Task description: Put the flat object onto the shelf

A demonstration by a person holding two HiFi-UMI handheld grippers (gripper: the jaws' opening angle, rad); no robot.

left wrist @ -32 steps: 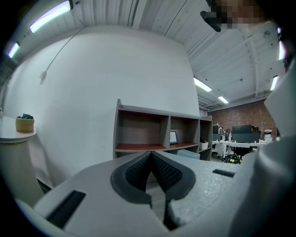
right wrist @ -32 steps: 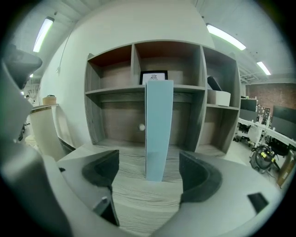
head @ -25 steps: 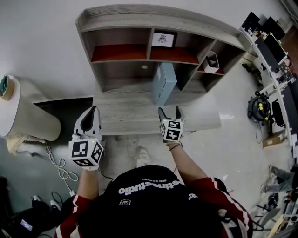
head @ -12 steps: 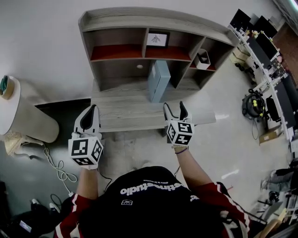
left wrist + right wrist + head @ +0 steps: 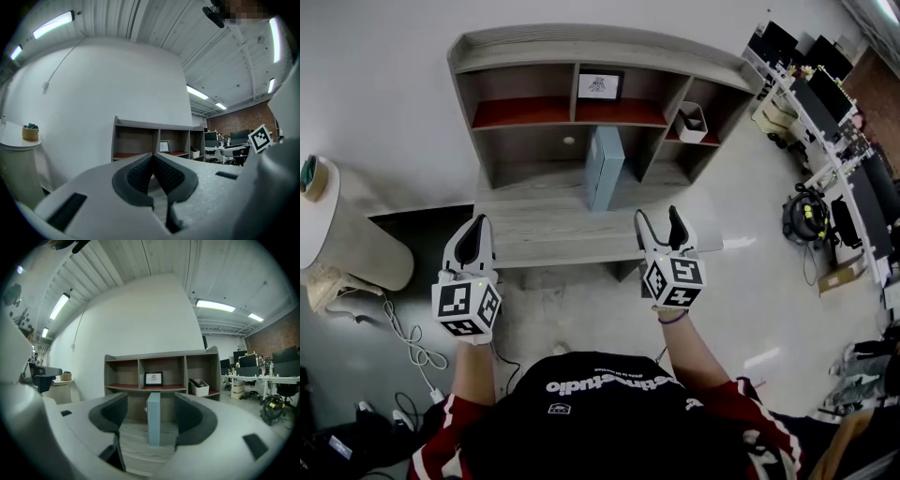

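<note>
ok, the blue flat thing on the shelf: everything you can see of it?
The blue slab is pale, plain, thin and rectangular; material unclear. It stands upright on edge on the grey wood base board of the shelf, below the middle compartment, narrow edge facing out. Only the board visibly touches it; nothing holds it.

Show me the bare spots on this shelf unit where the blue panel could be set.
Bare: the red upper-left shelf, between the unit's left wall and the compartment with the picture frame. The wooden desk top is also free left of the upright blue panel. Crowded: the frame's compartment, and the right one holding a white bin.
</note>
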